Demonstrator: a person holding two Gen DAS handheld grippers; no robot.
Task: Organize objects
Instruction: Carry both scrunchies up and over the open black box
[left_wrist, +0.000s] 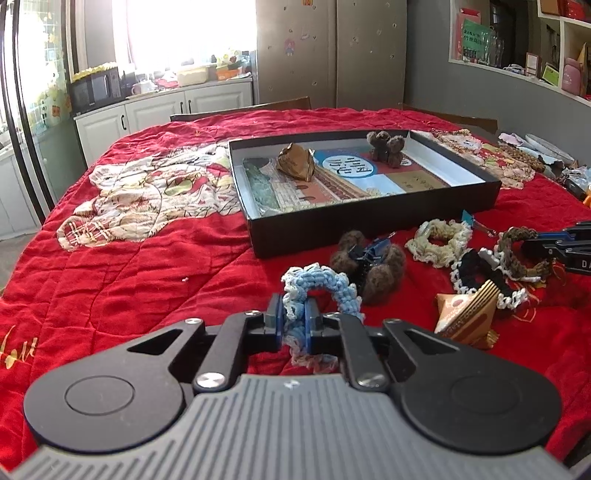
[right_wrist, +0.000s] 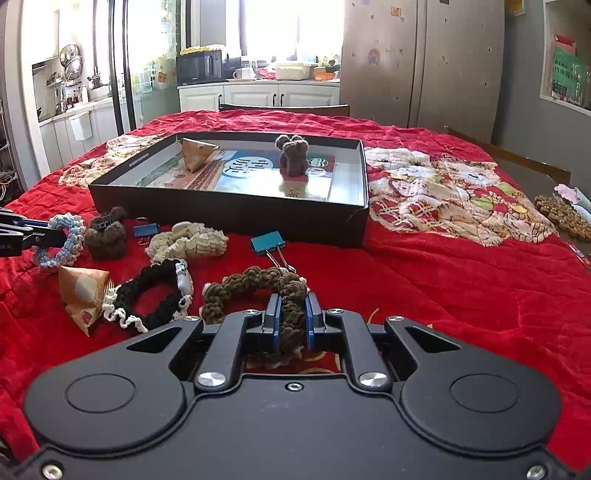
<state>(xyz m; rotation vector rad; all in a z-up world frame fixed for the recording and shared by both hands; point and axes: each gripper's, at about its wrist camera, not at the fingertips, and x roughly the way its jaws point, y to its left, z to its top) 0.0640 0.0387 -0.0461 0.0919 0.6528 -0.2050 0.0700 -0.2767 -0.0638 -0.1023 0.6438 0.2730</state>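
My left gripper (left_wrist: 294, 320) is shut on a blue crochet scrunchie (left_wrist: 325, 286) just above the red quilt, also seen in the right wrist view (right_wrist: 62, 240). My right gripper (right_wrist: 291, 320) is shut on a brown crochet scrunchie (right_wrist: 255, 284), seen at the right in the left wrist view (left_wrist: 517, 251). A black box (left_wrist: 369, 221) (right_wrist: 229, 216) lies ahead and holds a brown fuzzy clip (left_wrist: 386, 146) and a paper-wrapped packet (left_wrist: 295, 162). On the quilt lie a cream scrunchie (right_wrist: 188, 243), a black scrunchie (right_wrist: 151, 295), a fuzzy brown clip (left_wrist: 365, 262) and a second packet (left_wrist: 465, 314).
A blue binder clip (right_wrist: 267, 242) lies in front of the box, a smaller one (right_wrist: 145, 229) to its left. The red quilt (left_wrist: 129, 277) covers the table. Clutter (left_wrist: 546, 155) sits at the far right edge. Kitchen cabinets and a fridge stand behind.
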